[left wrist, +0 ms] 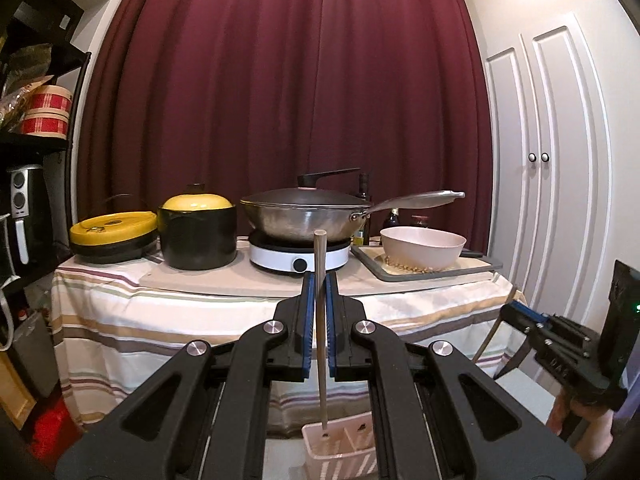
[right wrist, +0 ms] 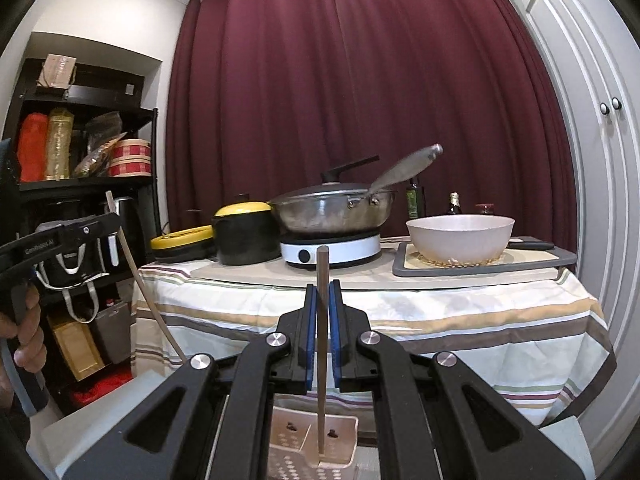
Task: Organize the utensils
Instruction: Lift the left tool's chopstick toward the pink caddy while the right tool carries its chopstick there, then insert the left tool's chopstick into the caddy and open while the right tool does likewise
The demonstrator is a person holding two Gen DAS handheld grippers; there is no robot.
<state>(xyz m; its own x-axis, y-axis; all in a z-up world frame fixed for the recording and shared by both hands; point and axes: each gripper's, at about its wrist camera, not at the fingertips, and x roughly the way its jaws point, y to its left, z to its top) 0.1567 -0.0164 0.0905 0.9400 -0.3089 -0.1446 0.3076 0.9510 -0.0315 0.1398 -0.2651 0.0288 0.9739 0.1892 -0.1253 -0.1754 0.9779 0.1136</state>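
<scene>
Both grippers clamp a chopstick upright over the pink basket (left wrist: 340,450) — left gripper (left wrist: 319,280) on the pale chopstick (left wrist: 320,312), right gripper (right wrist: 322,292) on the dark chopstick (right wrist: 322,320). Thin sticks could pivot between the jaws and miss their compartments.

A dark red curtain (left wrist: 280,80) hangs behind the cloth-draped desk (left wrist: 168,320); white cupboard doors (left wrist: 552,152) right, a black, seemingly crowded shelf (right wrist: 84,184) left.

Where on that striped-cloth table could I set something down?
Bare strip along the beige mat's front edge, before the white induction hob. Small gap between hob and grey tray. Crowded behind: black pot with yellow lid, steel wok, pink bowl.
</scene>
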